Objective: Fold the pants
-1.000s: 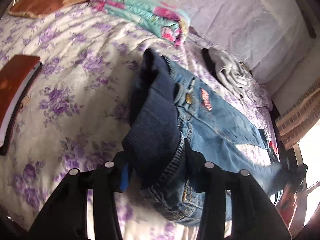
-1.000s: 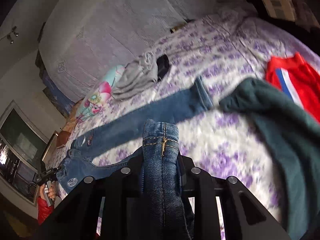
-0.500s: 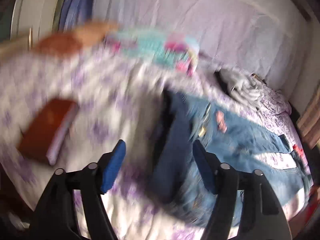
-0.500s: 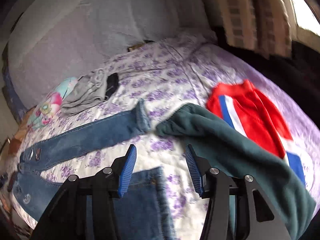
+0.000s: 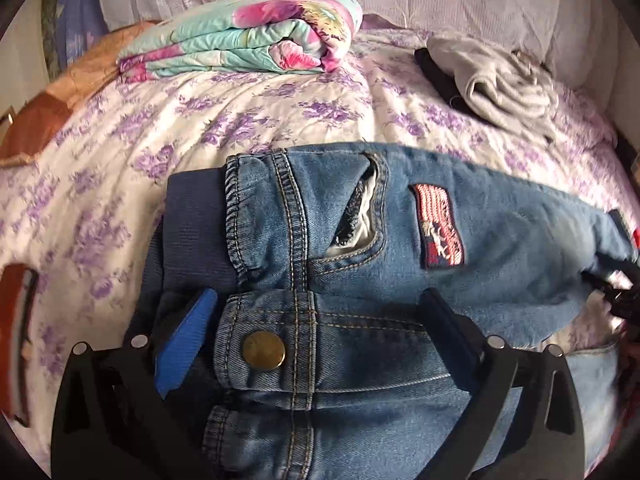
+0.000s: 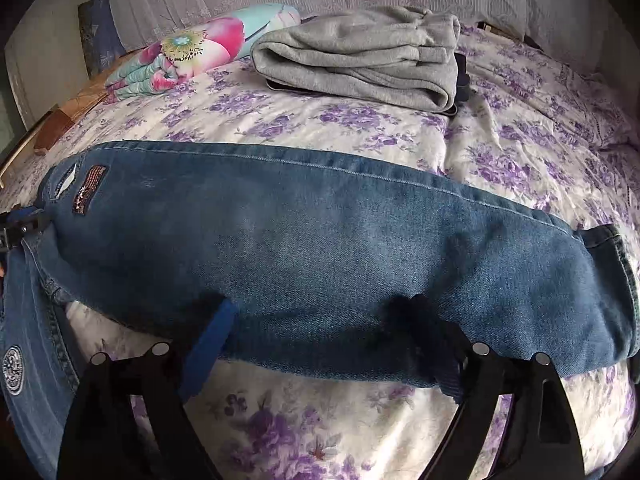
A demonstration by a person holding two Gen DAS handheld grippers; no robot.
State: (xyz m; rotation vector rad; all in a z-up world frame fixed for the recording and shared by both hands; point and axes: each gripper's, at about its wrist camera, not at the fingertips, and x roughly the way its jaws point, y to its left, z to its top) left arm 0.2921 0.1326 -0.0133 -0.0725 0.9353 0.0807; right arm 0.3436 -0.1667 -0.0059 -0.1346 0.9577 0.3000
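Observation:
Blue jeans [image 5: 400, 380] lie flat on the floral bedspread [image 5: 240, 128], waistband with its brass button [image 5: 264, 350] nearest the left wrist camera and a flag patch [image 5: 440, 226] on the far leg. My left gripper [image 5: 320, 320] hovers over the waistband, its jaws opening wide, and the denim lies under them unpinched. In the right wrist view one jeans leg [image 6: 320, 248] stretches across the bed, cuff at the right. My right gripper [image 6: 320, 332] straddles its near edge, jaws also opening, with the pads off the cloth. The left gripper [image 6: 20, 224] shows at the far left.
A folded floral blanket [image 5: 240, 40] and a folded grey garment [image 6: 360, 60] lie near the headboard. A brown book [image 5: 16, 340] sits at the bed's left edge, and an orange pillow [image 5: 60, 92] beyond it. Bare bedspread [image 6: 320, 432] lies in front of the jeans leg.
Both grippers held bunched denim a second ago and have let it go, spreading wide. The jeans now lie laid out on the bed, and both cameras have swung down close over them.

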